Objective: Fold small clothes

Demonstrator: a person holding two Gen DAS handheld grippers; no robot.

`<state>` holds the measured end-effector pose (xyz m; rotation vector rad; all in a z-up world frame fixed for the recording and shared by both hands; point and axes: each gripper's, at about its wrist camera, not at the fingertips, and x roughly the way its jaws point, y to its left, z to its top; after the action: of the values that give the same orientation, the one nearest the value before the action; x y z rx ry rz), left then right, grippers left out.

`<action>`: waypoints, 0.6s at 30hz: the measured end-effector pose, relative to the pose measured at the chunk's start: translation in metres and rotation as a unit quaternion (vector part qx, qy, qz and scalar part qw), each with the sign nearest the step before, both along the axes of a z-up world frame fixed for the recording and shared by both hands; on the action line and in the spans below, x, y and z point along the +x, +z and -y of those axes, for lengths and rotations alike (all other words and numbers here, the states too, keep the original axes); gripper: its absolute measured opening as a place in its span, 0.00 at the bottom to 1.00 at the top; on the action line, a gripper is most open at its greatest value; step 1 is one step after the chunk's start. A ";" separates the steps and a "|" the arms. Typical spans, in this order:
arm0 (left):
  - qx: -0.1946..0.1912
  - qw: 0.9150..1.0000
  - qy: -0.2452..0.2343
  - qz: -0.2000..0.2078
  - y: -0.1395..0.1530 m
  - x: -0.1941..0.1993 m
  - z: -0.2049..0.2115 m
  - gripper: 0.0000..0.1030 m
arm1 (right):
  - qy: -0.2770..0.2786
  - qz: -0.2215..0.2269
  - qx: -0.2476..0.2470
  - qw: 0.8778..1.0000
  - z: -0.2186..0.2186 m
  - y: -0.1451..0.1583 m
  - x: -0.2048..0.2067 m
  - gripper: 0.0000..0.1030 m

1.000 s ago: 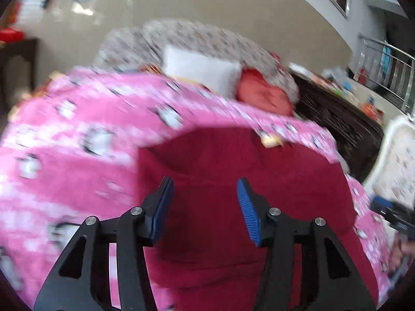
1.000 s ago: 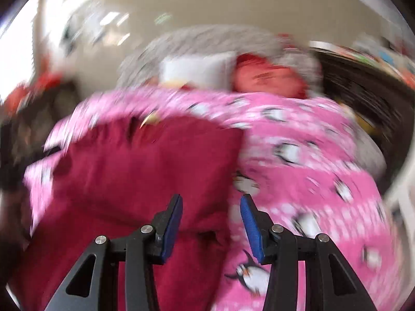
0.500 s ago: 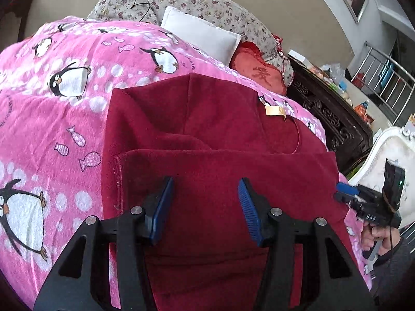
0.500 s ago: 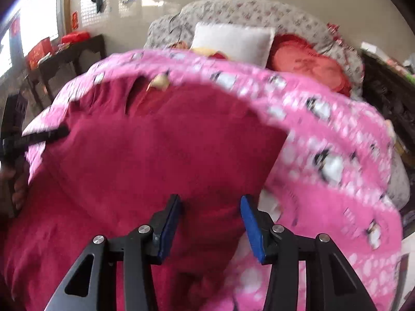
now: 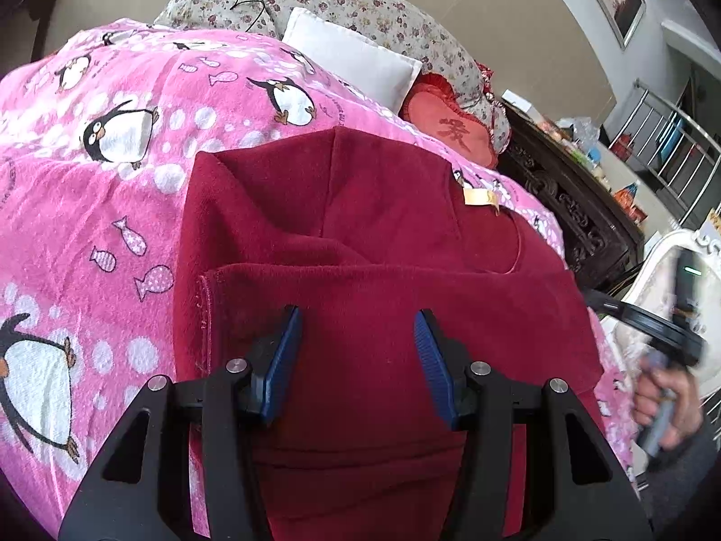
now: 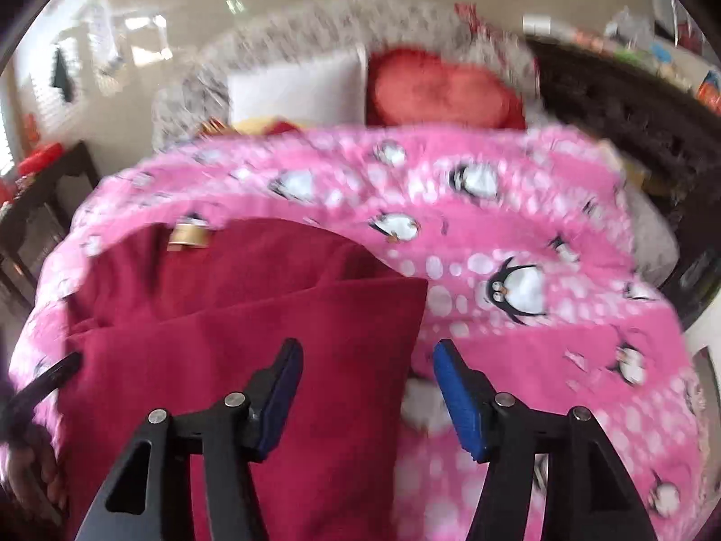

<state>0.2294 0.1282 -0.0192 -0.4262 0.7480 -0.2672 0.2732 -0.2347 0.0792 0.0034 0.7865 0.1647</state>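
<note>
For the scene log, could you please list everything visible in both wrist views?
Garment: one, dark red, partly folded on the blanket.
Tag: one, tan, at the garment's collar.
Blanket: one, pink with penguins, covering the bed.
Pillow: one, white, at the bed's head.
Cushion: one, red, beside the pillow.
Cabinet: one, dark carved wood, right of the bed.
Left gripper: open, above the garment.
Right gripper: open, over the garment's right edge.

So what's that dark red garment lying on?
The red garment lies on a pink penguin blanket, which shows all around it. Whatever the blanket covers underneath is hidden.
</note>
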 end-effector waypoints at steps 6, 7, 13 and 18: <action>0.074 0.997 0.009 -0.007 0.002 0.001 0.019 0.50 | 0.049 0.008 0.005 0.999 -0.025 -0.023 -0.056 0.57; 0.087 0.996 0.011 -0.009 0.002 0.002 0.022 0.50 | 0.048 -0.013 -0.003 0.999 -0.029 -0.041 -0.052 0.58; 0.106 0.994 0.012 -0.013 0.000 0.006 0.025 0.50 | 0.058 -0.023 0.001 0.998 -0.028 -0.066 -0.052 0.68; 0.105 0.994 0.012 -0.013 -0.001 0.007 0.025 0.50 | 0.062 -0.022 -0.010 0.998 -0.032 -0.067 -0.052 0.71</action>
<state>0.2362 0.1034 -0.0198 -0.2384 0.7878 -0.1589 0.2208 -0.2029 0.0123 -0.0608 0.8323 0.2754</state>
